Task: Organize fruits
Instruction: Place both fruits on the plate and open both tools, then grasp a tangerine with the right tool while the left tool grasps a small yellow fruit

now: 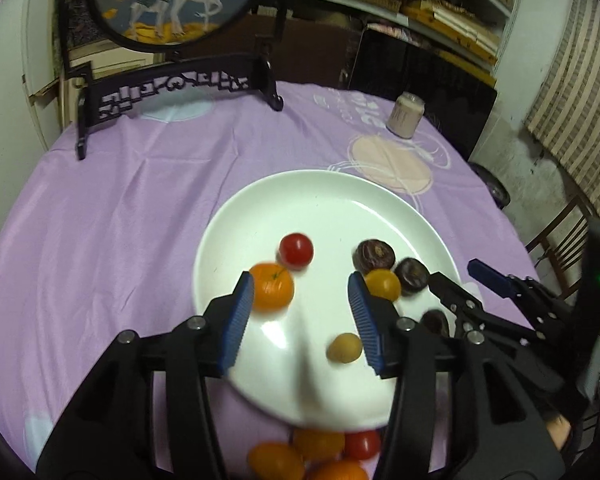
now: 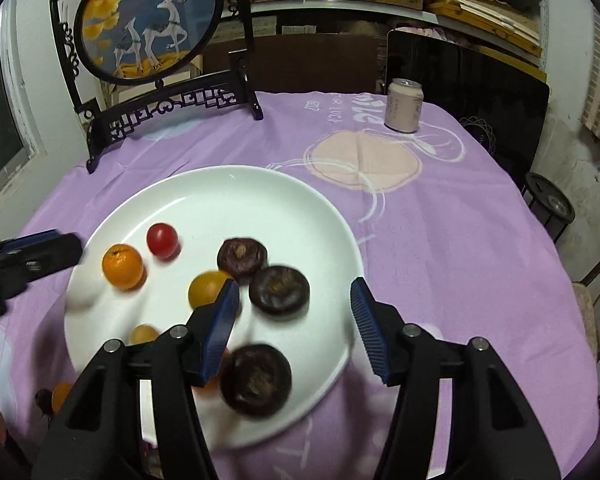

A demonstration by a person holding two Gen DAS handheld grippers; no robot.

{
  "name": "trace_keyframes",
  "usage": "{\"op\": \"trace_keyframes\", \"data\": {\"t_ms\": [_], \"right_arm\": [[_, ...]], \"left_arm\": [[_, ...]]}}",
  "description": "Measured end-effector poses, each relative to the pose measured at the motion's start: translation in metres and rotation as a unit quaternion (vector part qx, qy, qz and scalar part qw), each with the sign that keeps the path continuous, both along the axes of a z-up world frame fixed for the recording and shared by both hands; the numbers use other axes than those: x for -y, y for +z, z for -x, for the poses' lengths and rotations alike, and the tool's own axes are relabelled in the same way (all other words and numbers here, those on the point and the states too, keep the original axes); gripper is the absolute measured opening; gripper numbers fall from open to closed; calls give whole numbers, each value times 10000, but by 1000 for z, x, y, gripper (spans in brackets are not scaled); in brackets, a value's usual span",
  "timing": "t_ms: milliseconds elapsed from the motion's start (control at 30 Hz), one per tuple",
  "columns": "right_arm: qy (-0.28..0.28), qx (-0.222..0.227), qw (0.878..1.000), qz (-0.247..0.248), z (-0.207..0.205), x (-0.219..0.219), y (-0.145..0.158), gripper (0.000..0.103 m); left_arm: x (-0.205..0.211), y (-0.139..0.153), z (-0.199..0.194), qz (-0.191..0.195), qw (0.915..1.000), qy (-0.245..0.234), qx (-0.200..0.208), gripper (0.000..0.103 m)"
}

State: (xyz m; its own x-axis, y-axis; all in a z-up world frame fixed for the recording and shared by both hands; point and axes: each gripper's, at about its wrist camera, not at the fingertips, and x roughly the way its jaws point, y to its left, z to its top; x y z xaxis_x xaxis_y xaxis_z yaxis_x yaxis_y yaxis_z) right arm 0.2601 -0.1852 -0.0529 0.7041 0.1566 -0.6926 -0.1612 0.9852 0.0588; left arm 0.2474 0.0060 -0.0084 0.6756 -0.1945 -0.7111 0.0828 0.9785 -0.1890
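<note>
The left gripper [image 1: 300,316] holds its blue fingers [image 1: 238,320] apart with nothing between them, low over the near side of the white plate [image 1: 332,196]. Across the plate from left to right lie an orange [image 1: 271,287], a red tomato [image 1: 296,249], a yellow tomato [image 1: 382,284], a small tan fruit [image 1: 344,348] and three dark fruits [image 2: 279,290]. The right gripper [image 2: 294,316] is likewise parted and empty over the plate's right side. More fruit [image 1: 320,456] waits on the bench just off the near rim, so the job looks roughly half done.

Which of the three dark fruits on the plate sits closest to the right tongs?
The nearest dark fruit, lowest in the right wrist view, just beside the right tongs' left finger.
</note>
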Motion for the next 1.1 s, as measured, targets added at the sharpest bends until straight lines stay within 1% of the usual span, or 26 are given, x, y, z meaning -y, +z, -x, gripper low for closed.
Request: {"op": "trace_keyframes", "data": {"t_ms": [100,167,233,333,400,433,467,567,633,767,867,967,1067,1100], "right_arm": [[13,-87,9997,-217,19,7,0,58],[165,-53,9990,-411,44,8,5,58],[302,-55,9984,-485,76,7,8,58],[481,-147,9974,-507,115,0,3,58],[612,-266,9968,-451,131,-7,-2,58],[669,-304,9965,-393,136,-12,-4,58],[745,-350,9962,-277,141,-18,-7,58],[828,-513,9952,-96,145,-32,-16,58],[866,-580,9945,-119,148,-37,-19,58],[1205,-562,9908,-257,158,-59,-17,58],[1369,-610,9880,-380,153,-74,-18,58],[1428,-827,9858,-318,139,-95,-28,58],[1350,-929,9859,-334,124,-108,-41,50],[1277,-880,9875,-293,120,-110,-43,45]], "left_arm": [[-9,1,37,-59,9999,60,143,50],[-16,-3,63,-173,9995,123,213,50],[-25,-10,88,-239,9994,170,198,50],[-35,-25,121,-231,9996,176,72,51],[-36,-34,138,-204,9997,109,-18,56],[-34,-37,142,-201,9998,73,-46,61],[-33,-41,147,-199,9998,23,-71,62],[-29,-49,161,-237,9996,-114,-116,62],[-32,-53,169,-238,9996,-87,-124,62],[-45,-59,183,-203,9997,16,-163,63],[-56,-62,190,-148,9997,120,-162,63],[-68,-62,195,-49,9997,210,-147,63],[-77,-61,197,8,9995,275,-123,64],[-79,-61,197,27,9995,288,-123,64]]}}
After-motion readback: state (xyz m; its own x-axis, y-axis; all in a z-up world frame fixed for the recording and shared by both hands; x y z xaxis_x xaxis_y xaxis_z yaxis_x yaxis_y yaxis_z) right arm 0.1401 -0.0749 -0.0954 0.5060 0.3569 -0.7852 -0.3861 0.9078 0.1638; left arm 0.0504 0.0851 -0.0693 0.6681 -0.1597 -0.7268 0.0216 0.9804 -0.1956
